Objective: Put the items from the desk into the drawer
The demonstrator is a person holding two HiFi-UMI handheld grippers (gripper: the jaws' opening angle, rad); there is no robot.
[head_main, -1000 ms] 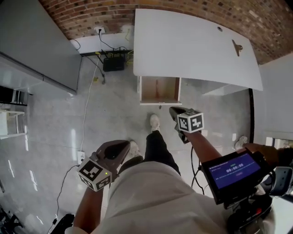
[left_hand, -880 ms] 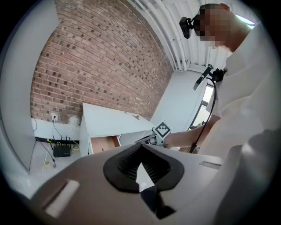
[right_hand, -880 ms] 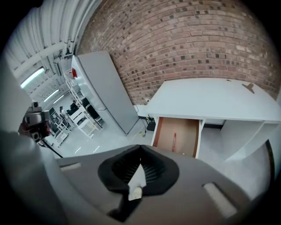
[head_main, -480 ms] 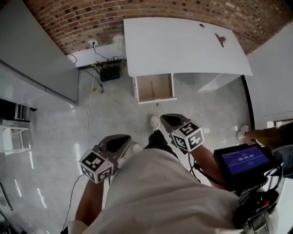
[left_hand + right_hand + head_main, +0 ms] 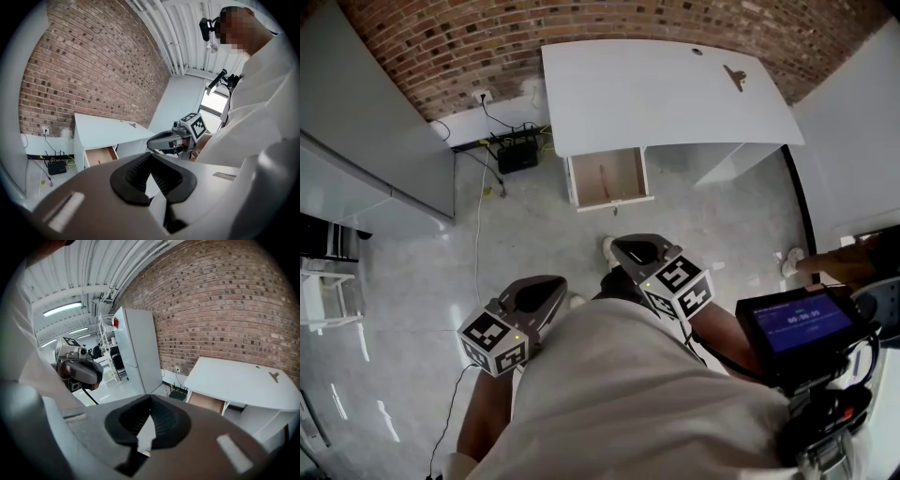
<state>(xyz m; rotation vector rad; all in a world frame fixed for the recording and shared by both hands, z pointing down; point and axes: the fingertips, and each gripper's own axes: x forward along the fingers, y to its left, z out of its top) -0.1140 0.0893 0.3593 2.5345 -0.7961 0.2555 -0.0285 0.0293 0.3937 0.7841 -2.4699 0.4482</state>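
Since a second ago the right gripper point(image 5: 633, 251) had drawn back from its reach toward the drawer point(image 5: 607, 178) and sat close against the person's torso. The desk point(image 5: 666, 94) had slid farther off in the head view. The left gripper point(image 5: 539, 292) stayed low by the person's left side, much where it was.

In the left gripper view the left gripper's point(image 5: 150, 159) dark ribbed fingers point(image 5: 131, 173) met at their tips, with only a thin wedge of gap behind them and nothing between them. The right gripper's point(image 5: 150, 400) fingers point(image 5: 166, 420) were likewise closed tip to tip and empty.

The white desk stood well ahead of both sets of fingertips, against the brick wall point(image 5: 441, 37). Its drawer was pulled open toward the person and lay between the fingertips and the desk top. A small dark item point(image 5: 734, 77) lay on the desk top, beyond the drawer and off to the right of the right gripper's fingers, well apart from either gripper. The left gripper view showed the same item point(image 5: 132, 125) far ahead of its fingers, with the right gripper point(image 5: 152, 142) just to their right. A black box point(image 5: 517, 155) with cables sat on the floor left of the desk. A lit screen point(image 5: 797, 323) hung to the right of the right gripper.
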